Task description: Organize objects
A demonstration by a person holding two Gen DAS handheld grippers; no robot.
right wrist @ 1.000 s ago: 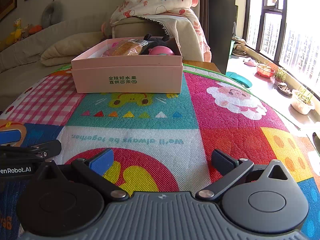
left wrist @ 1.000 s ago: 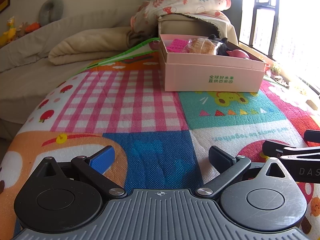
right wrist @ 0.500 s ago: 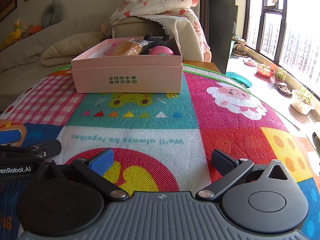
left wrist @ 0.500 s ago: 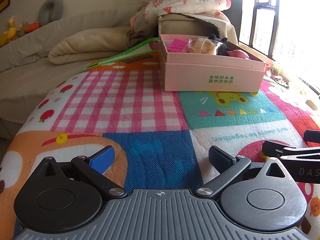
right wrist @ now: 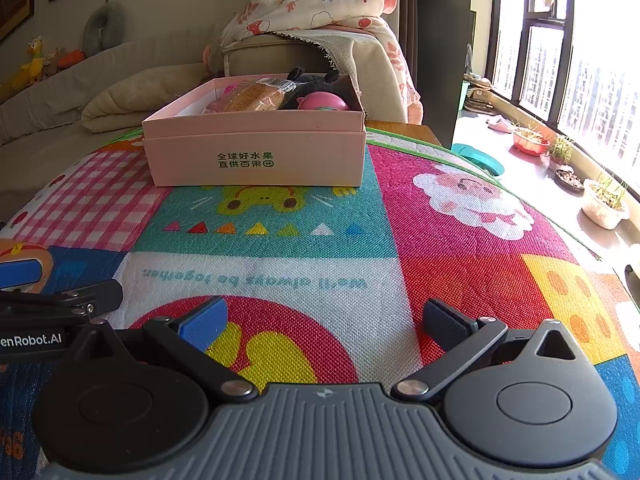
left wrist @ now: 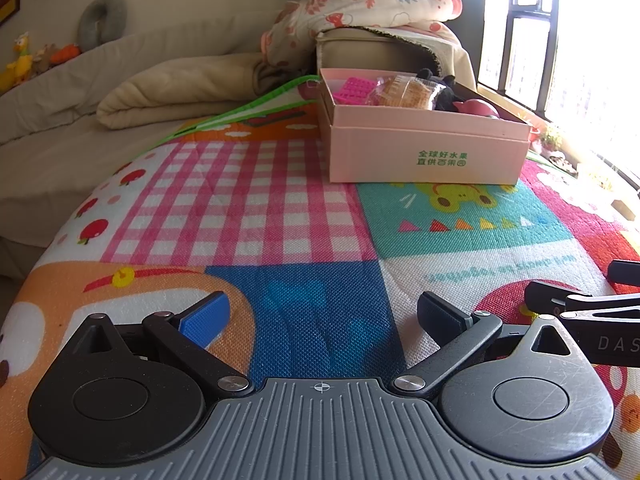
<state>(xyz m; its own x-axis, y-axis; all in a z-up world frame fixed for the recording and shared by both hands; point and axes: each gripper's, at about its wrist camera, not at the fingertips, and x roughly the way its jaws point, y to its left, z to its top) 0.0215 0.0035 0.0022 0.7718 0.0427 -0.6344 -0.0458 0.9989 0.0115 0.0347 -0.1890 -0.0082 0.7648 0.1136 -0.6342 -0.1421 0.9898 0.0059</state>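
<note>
A pink cardboard box (left wrist: 426,148) (right wrist: 256,152) stands on the far part of a colourful play mat (left wrist: 280,216) (right wrist: 460,264). Inside it lie a wrapped pastry (left wrist: 406,92) (right wrist: 250,98), a pink grid toy (left wrist: 354,90), a black plush (right wrist: 316,78) and a pink round toy (left wrist: 478,107) (right wrist: 322,101). My left gripper (left wrist: 322,314) rests low over the mat's near edge, open and empty. My right gripper (right wrist: 324,318) sits beside it, to its right, also open and empty. Each gripper shows at the edge of the other's view.
A beige sofa with a folded blanket (left wrist: 176,92) runs along the left. Behind the box an armrest carries a floral quilt (left wrist: 360,4). Plant pots (right wrist: 604,200) stand on the window ledge at right. Bare mat lies between the grippers and the box.
</note>
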